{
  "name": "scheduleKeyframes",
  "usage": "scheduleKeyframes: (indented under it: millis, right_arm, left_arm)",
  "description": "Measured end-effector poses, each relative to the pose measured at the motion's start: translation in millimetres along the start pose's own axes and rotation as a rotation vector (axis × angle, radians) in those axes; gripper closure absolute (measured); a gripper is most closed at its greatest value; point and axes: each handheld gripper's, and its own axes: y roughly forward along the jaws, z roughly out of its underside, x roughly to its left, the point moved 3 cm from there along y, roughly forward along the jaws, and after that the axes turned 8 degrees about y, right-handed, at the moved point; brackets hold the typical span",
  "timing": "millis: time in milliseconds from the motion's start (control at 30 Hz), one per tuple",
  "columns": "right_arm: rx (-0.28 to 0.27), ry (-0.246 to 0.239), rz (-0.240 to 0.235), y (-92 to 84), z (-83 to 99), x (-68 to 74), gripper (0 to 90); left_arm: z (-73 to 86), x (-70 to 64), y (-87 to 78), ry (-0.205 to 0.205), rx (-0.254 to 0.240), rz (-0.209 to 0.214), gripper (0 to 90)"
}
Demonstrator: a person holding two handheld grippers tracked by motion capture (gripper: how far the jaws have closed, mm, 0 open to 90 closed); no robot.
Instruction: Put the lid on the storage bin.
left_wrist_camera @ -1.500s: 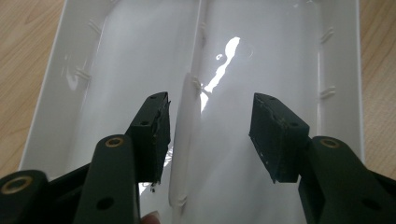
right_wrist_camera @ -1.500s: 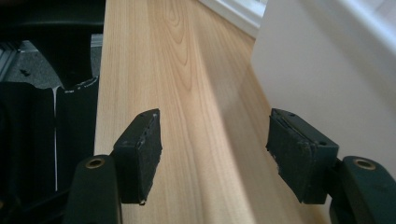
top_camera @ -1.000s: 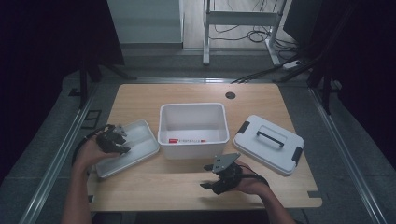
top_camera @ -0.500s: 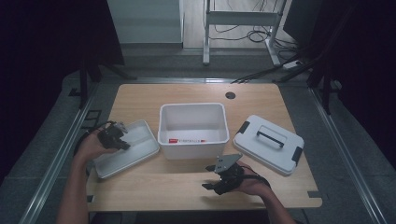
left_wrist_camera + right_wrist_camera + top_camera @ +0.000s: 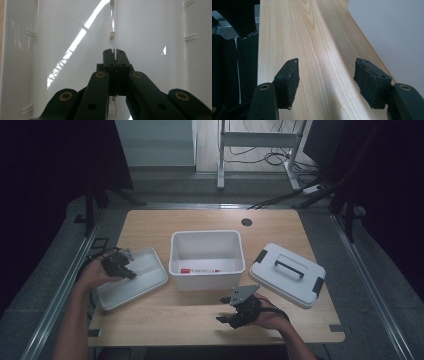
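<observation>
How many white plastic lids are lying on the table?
2. One flat lid lies left of the open white bin, under the left gripper. One lid with a handle lies right of the bin.

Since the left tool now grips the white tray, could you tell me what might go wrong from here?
1. The left tool pinches only the thin centre rib of the white tray, so the tray could tilt or slip when lifted.
2. The tray lies close beside the white bin; swinging it could knock the bin.
3. The right tool rests open on the table, giving no support.
</observation>
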Motion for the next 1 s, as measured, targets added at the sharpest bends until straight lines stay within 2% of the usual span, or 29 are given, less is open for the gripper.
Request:
scheduleKeyframes:
  millis: [300,333,500,733,800,900,1000]
  right_arm:
    - [-0.001,0.001,0.001,0.8,-0.1,0.9,36.7]
    - [-0.001,0.002,0.000,1.1,0.1,0.6,36.7]
    - [0.002,0.007,0.000,2.2,0.9,0.5,36.8]
    - [0.007,0.007,-0.001,4.5,2.2,0.5,36.8]
    - [0.011,0.010,-0.001,5.6,2.8,0.4,36.8]
    - [0.016,0.008,0.000,7.0,3.9,0.4,36.8]
    - [0.018,0.009,0.001,7.9,4.9,0.4,36.8]
  left_arm:
    - [-2.4,-0.2,-27.7,0.030,-0.004,-0.016,90.0]
    - [-2.9,-0.3,-32.1,0.035,-0.002,-0.012,90.0]
    - [-9.9,-2.3,-59.5,0.055,-0.006,-0.045,90.0]
    - [-32.9,-5.9,-109.8,0.127,-0.013,-0.081,90.0]
    - [-41.9,-7.7,-122.7,0.133,-0.031,-0.085,90.0]
    - [-55.3,-8.9,-138.2,0.156,-0.042,-0.092,90.0]
    - [-68.4,-9.5,-146.8,0.171,-0.059,-0.089,90.0]
